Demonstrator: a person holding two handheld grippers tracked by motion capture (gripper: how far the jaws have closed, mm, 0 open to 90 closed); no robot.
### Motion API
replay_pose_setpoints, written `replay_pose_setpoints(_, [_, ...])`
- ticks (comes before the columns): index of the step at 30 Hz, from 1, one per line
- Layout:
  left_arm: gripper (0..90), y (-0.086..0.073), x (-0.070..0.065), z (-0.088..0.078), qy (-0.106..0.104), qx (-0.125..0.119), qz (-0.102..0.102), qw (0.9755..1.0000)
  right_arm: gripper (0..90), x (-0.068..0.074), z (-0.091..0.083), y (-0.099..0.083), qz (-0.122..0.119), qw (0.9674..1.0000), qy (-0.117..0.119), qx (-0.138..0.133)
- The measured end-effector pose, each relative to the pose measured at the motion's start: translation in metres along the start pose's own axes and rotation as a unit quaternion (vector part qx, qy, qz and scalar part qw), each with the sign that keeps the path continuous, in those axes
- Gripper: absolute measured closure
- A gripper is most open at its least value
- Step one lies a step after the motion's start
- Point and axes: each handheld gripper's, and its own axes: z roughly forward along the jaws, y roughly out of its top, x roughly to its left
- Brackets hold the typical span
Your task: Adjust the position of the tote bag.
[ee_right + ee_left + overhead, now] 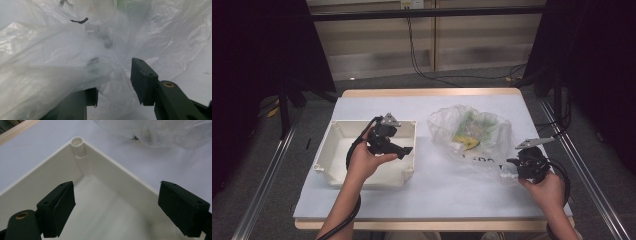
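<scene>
In the high view a clear plastic bag (469,137) with green and yellow packets inside lies on the white table (437,195), just right of an empty cream tray (334,165). The left gripper (404,150) hangs over the tray's right half, pointing toward the bag. The right gripper (512,167) sits at the bag's near right corner.

In the left gripper view the jaws stand wide apart with nothing between them, over the tray's inner corner (78,145); the bag (160,132) lies beyond the rim on the table. To help well, this hand probably needs to clear the tray wall first, then take the bag low at its near edge (a pinch on loose film alone would likely slip).

In the right gripper view the jaws are part-way apart, and bunched film of the bag (75,62) billows over the left jaw and fills the gap. The pads do not look pressed on it, so I judge it unheld. For a sound grip, gather a thick fold between the pads before closing, and lift slowly so the contents settle rather than tip out.
</scene>
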Motion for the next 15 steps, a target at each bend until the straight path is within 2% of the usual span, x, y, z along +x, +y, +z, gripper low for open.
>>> replay_pose_setpoints(1, [14.7,0.002,-0.002,0.001,-0.002,-0.004,0.000,1.0000,58.1,0.000,-0.001,0.000,-0.003,1.0000,-0.002,-0.001])
replay_pose_setpoints(2, [14.8,0.006,-0.004,0.002,-0.008,0.000,0.013,0.9999,57.3,0.000,-0.001,0.000,-0.003,1.0000,-0.002,-0.001])
replay_pose_setpoints(3, [15.3,0.006,-0.004,0.002,-0.008,0.000,0.013,0.9999,56.5,0.000,-0.001,0.000,-0.004,1.0000,-0.002,-0.002])
replay_pose_setpoints(5, [16.6,0.016,-0.013,0.008,-0.016,-0.005,0.030,0.9994,55.2,0.000,-0.002,0.000,-0.004,1.0000,-0.005,-0.002])
replay_pose_setpoints(6, [18.0,0.016,-0.013,0.008,-0.016,-0.005,0.030,0.9994,54.5,0.001,-0.002,0.000,-0.002,1.0000,-0.005,-0.003])
replay_pose_setpoints(7, [18.7,0.024,-0.019,0.016,-0.026,-0.018,0.042,0.9986,53.8,0.001,-0.002,0.000,-0.002,1.0000,-0.005,-0.004])
replay_pose_setpoints(8, [20.6,0.027,-0.020,0.017,-0.029,-0.014,0.054,0.9980,53.7,0.001,-0.002,0.000,-0.002,1.0000,-0.005,-0.002])
replay_pose_setpoints(10, [23.6,0.034,-0.027,0.023,-0.030,-0.020,0.058,0.9976,53.1,0.001,-0.002,0.000,-0.004,1.0000,-0.008,-0.003])
replay_pose_setpoints(11, [25.1,0.037,-0.028,0.026,-0.031,-0.017,0.069,0.9970,53.1,0.001,-0.002,0.000,-0.004,1.0000,-0.007,-0.003])
replay_pose_setpoints(12, [28.1,0.037,-0.028,0.026,-0.031,-0.017,0.069,0.9970,53.1,0.001,-0.002,0.000,-0.004,1.0000,-0.007,-0.003])
replay_pose_setpoints(13, [29.4,0.040,-0.031,0.030,-0.031,-0.014,0.077,0.9964,52.7,0.002,-0.001,0.000,-0.008,0.9999,-0.006,0.002])
replay_pose_setpoints(15, [30.1,0.041,-0.032,0.033,-0.039,-0.016,0.070,0.9966,52.7,0.002,0.000,0.000,-0.011,0.9999,-0.006,0.001])
